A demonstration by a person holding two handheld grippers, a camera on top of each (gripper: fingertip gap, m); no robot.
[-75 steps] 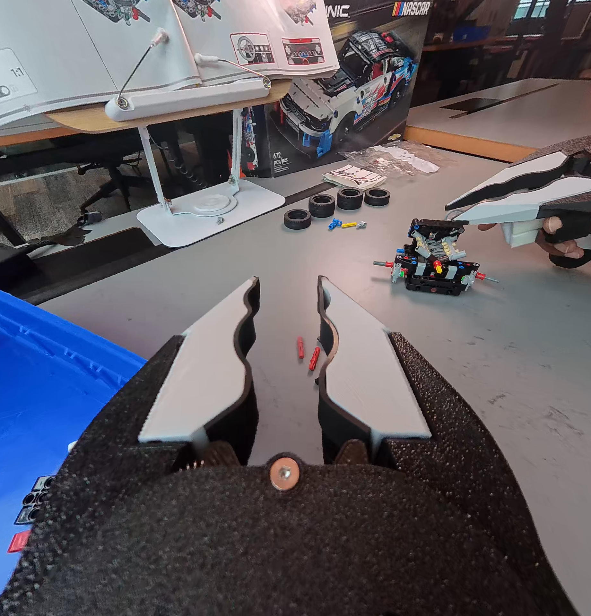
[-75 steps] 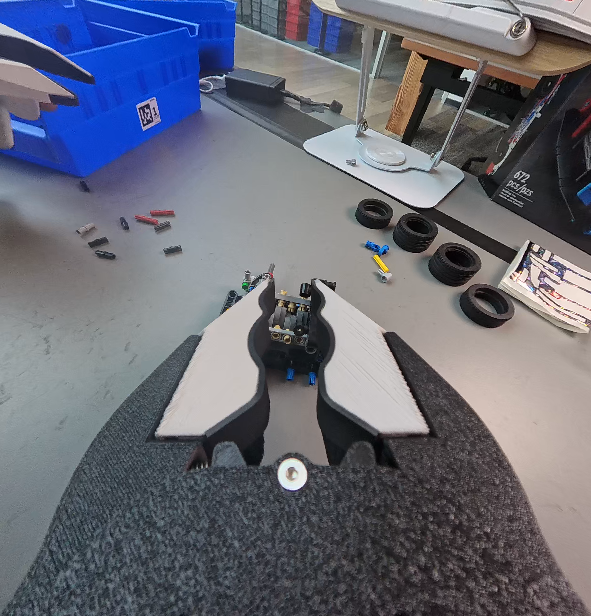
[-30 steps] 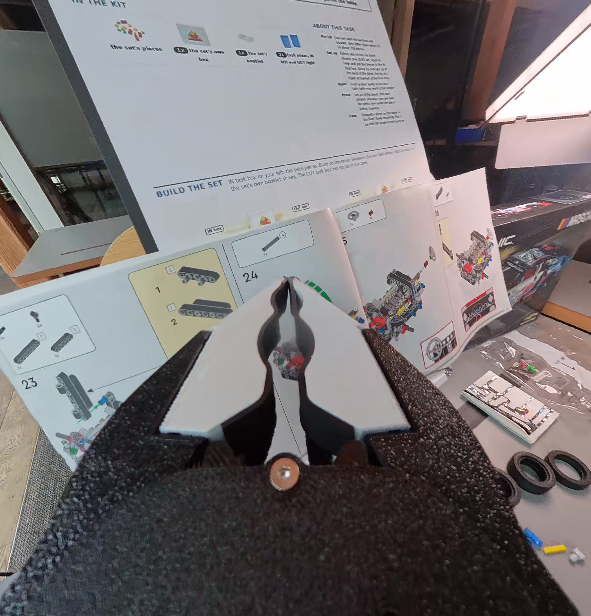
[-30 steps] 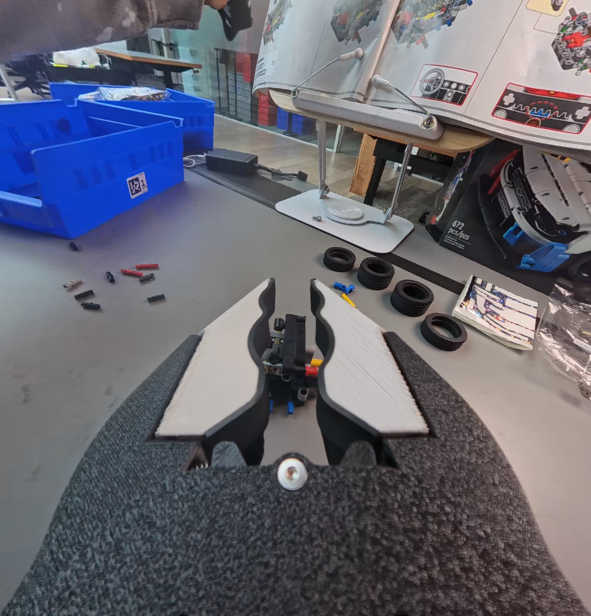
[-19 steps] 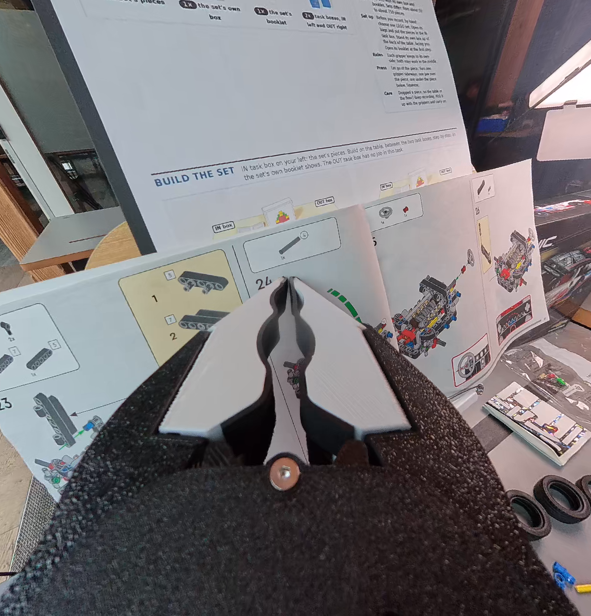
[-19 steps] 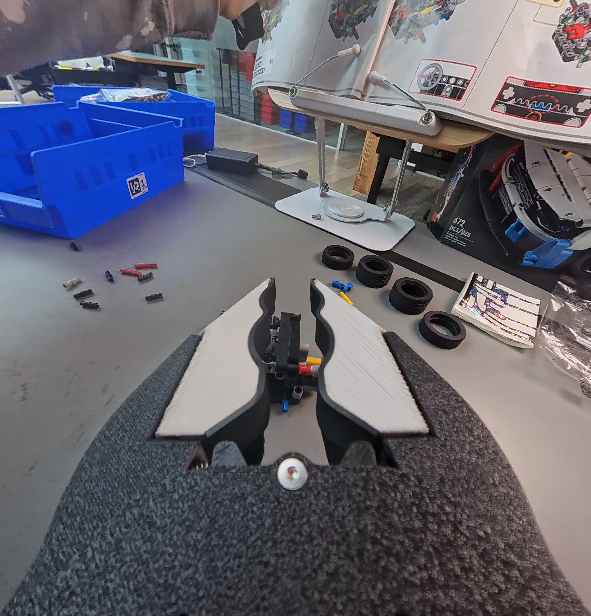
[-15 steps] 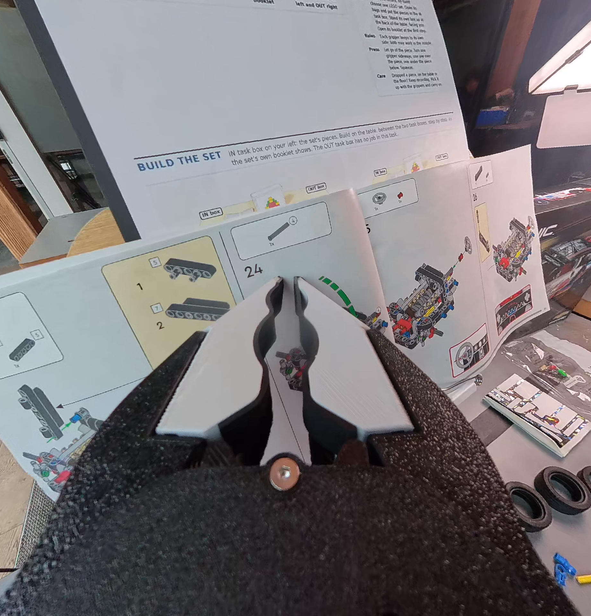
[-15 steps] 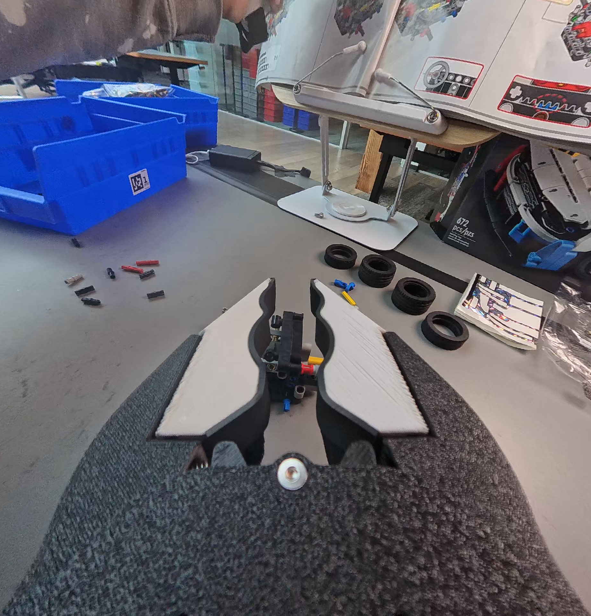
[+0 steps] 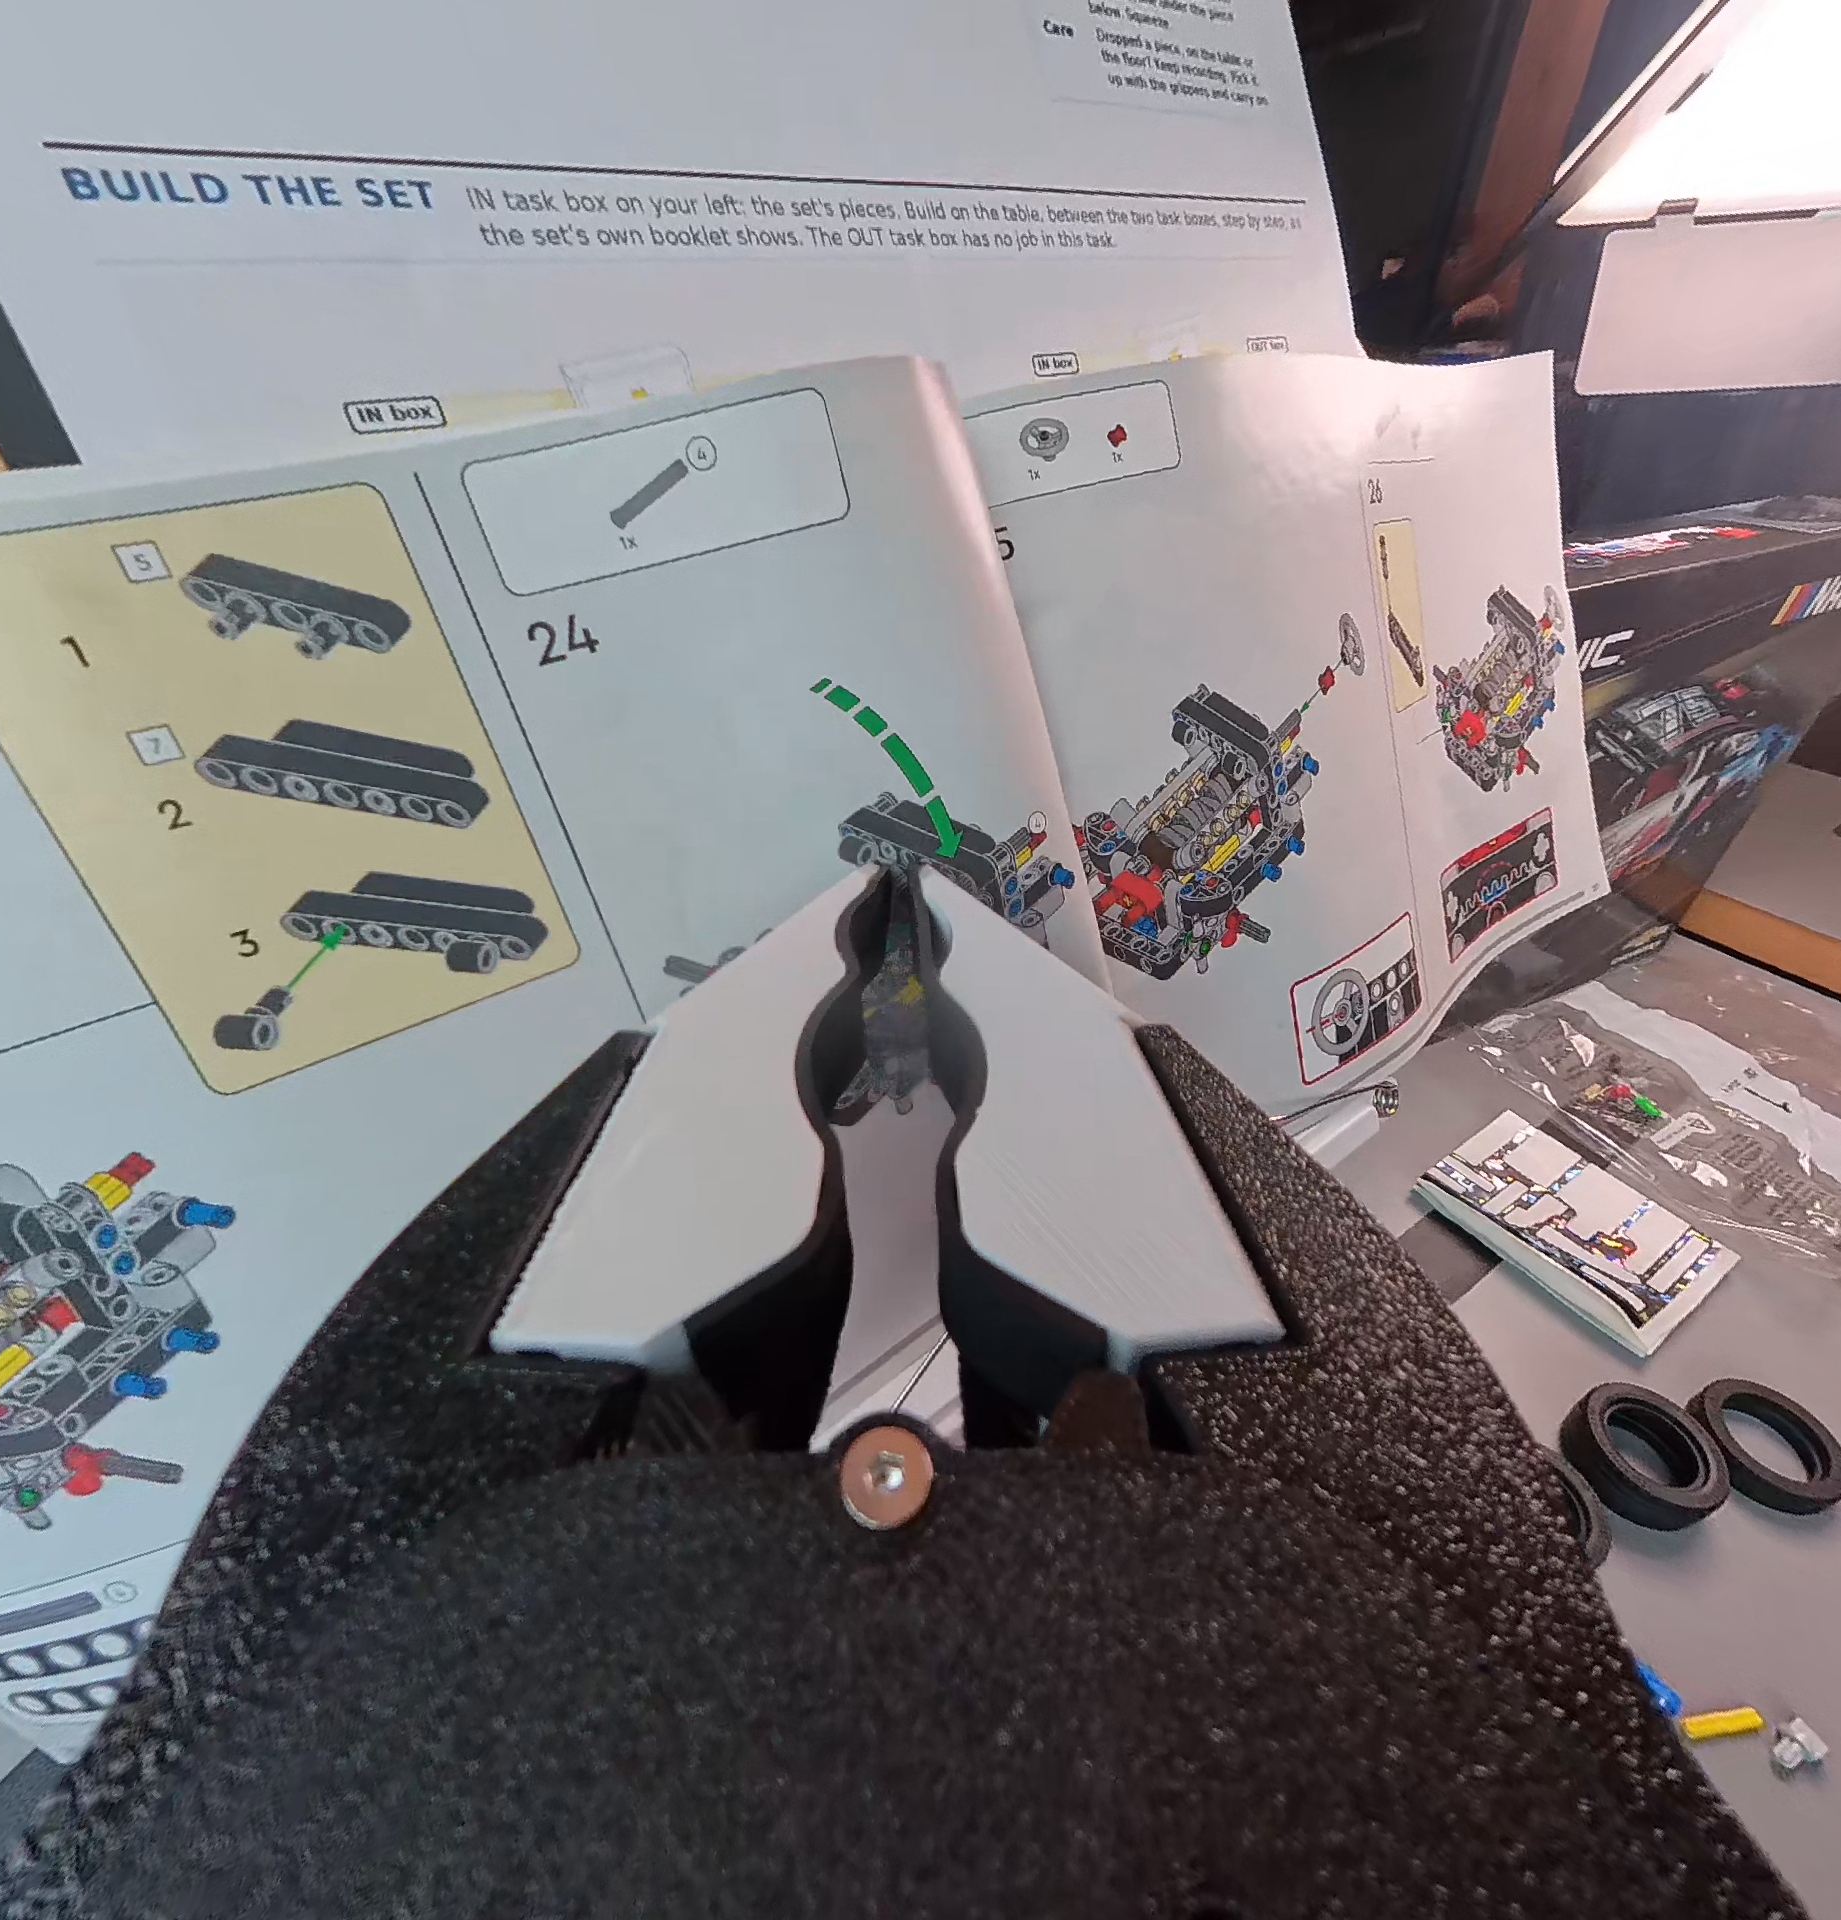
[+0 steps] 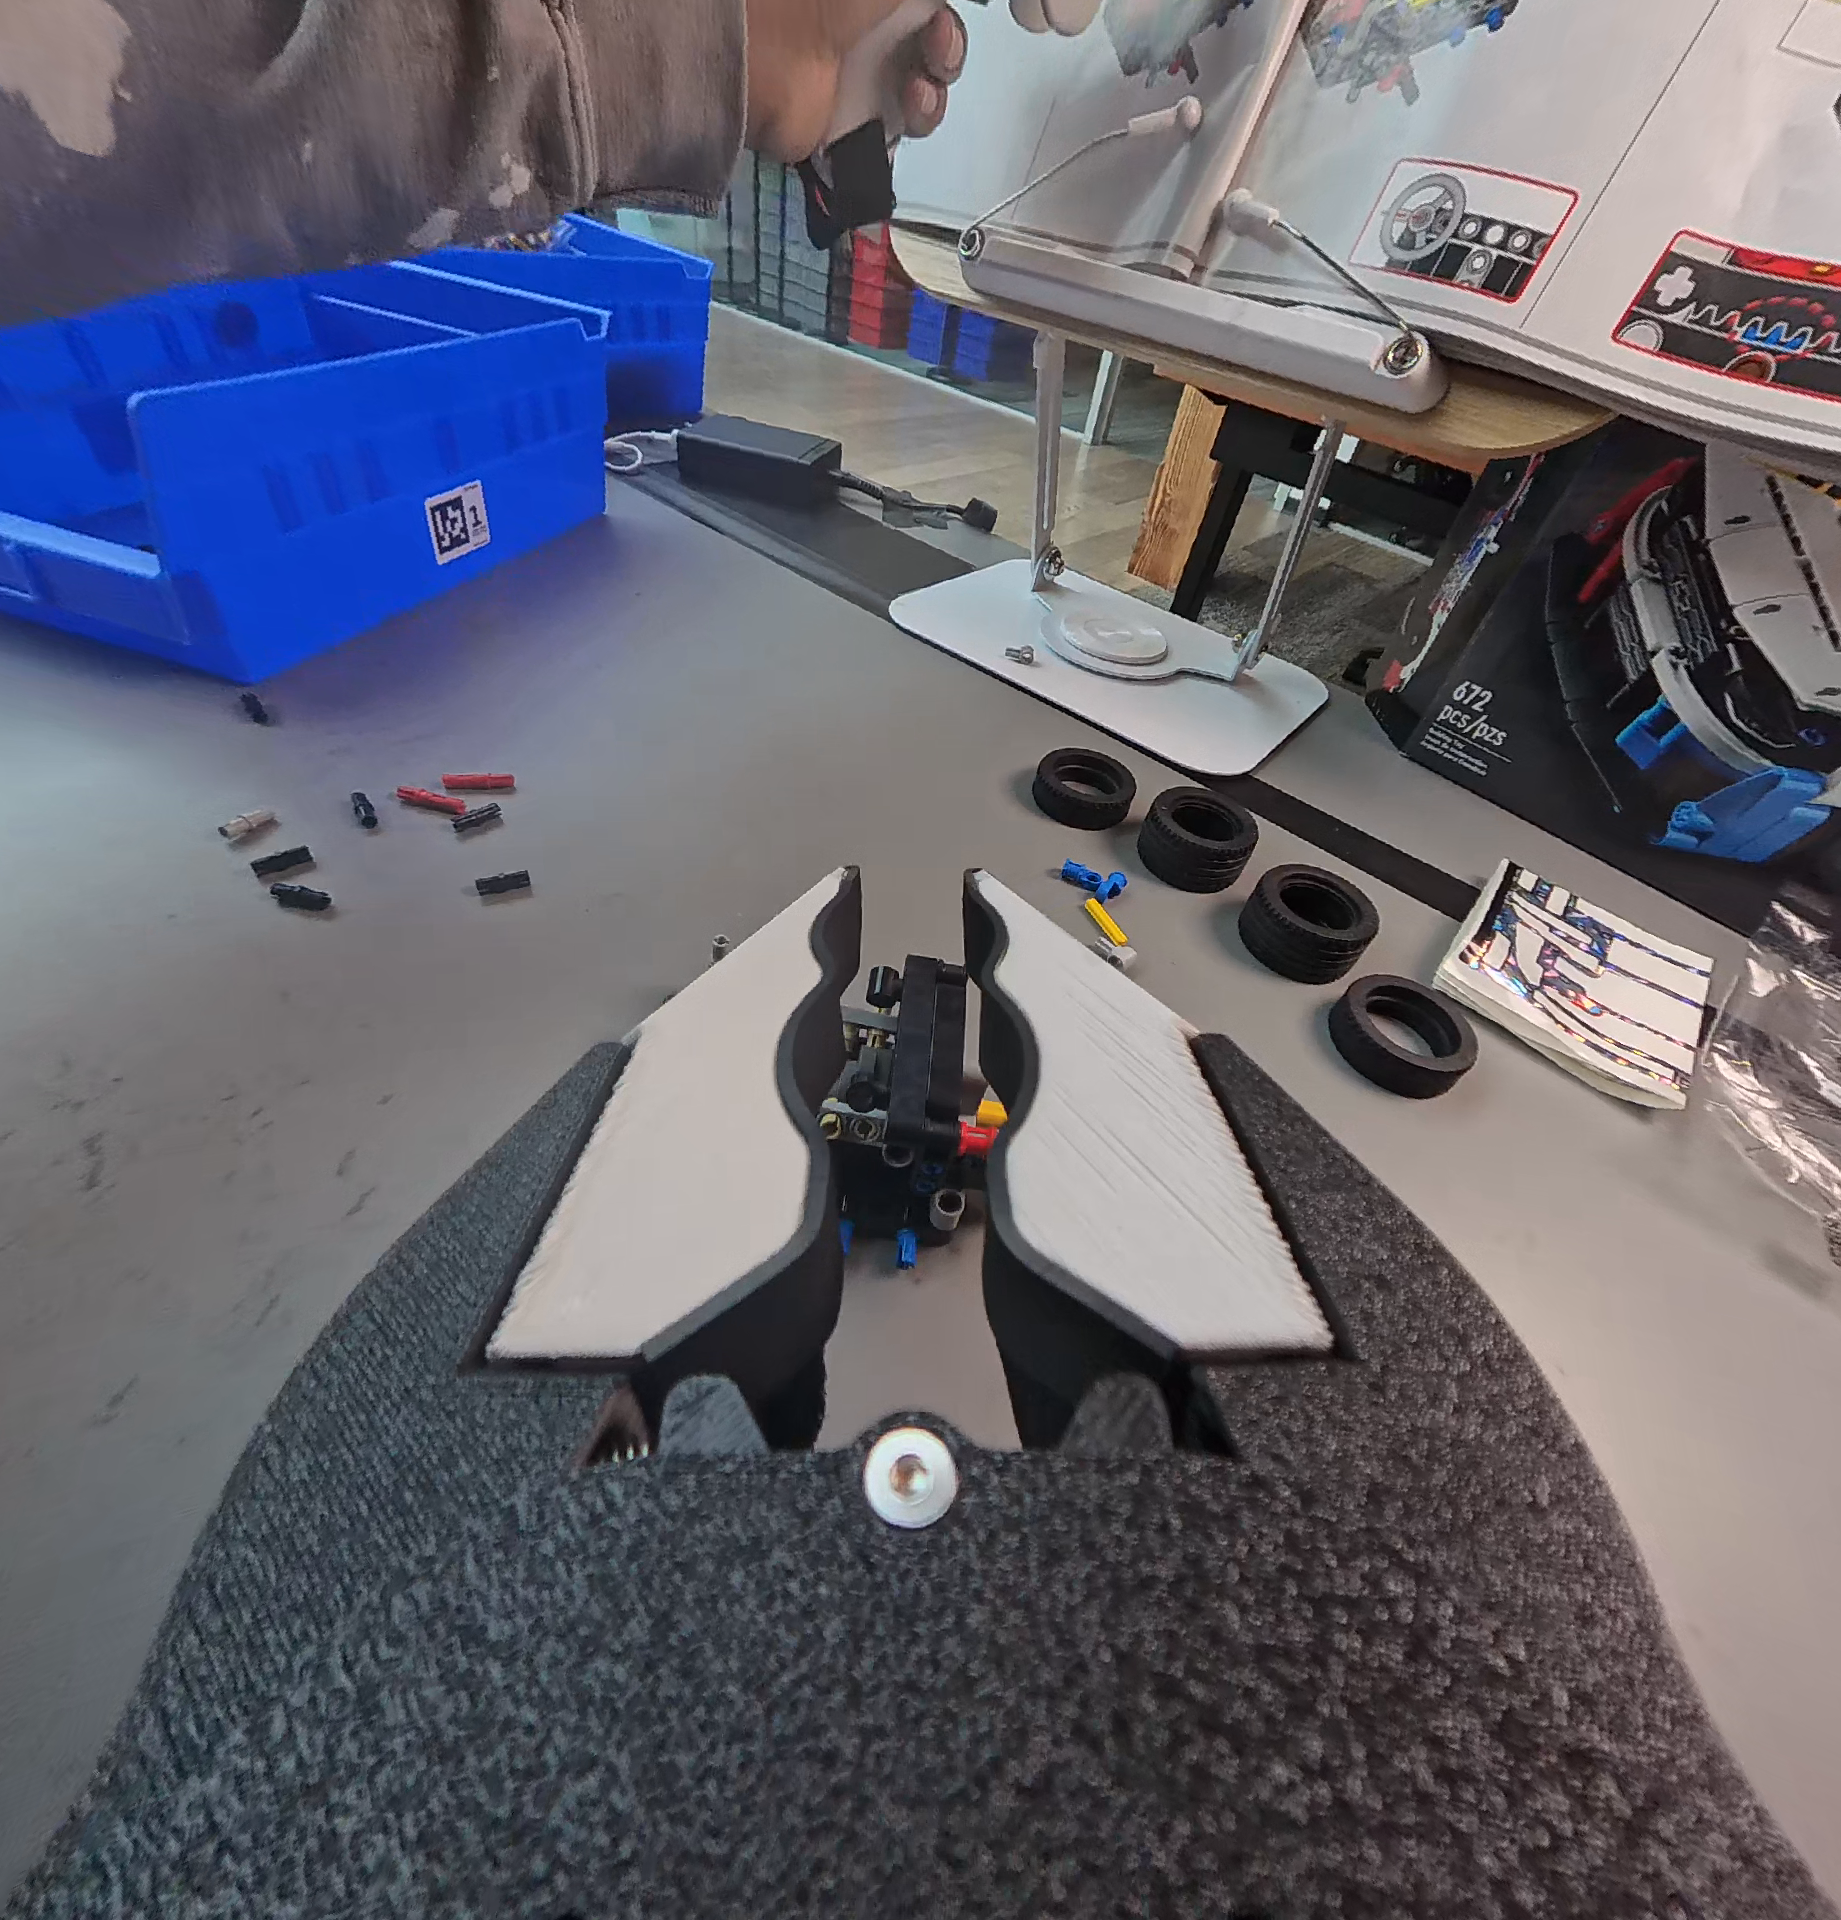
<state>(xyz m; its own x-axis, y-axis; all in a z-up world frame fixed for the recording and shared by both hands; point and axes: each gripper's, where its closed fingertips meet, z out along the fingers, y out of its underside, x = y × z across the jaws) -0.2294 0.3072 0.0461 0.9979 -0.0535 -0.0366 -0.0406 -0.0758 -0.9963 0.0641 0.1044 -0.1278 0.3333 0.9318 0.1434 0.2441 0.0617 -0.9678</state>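
page pinch up top, build held below

left wrist view: left gripper (image 9: 898,883) tips nearly closed, pinching a page edge of the instruction booklet (image 9: 687,727) on the stand. to turn well: grip one leaf only, sweep slow, don't tear. printed sheet (image 9: 687,156) behind carries text, not repeated here.

right wrist view: right gripper (image 10: 911,914) clamped on the brick assembly (image 10: 921,1081) over the table (image 10: 687,727); keep it steady. set box (image 10: 1622,644) shows branding and a piece count; blue bin (image 10: 355,520) wears a square code tag.

The left tool (image 9: 900,883), tips pressed together, points at the open instruction booklet (image 9: 687,748); 2 black tyres (image 9: 1705,1455) lie on the tabletop (image 9: 1778,1600).
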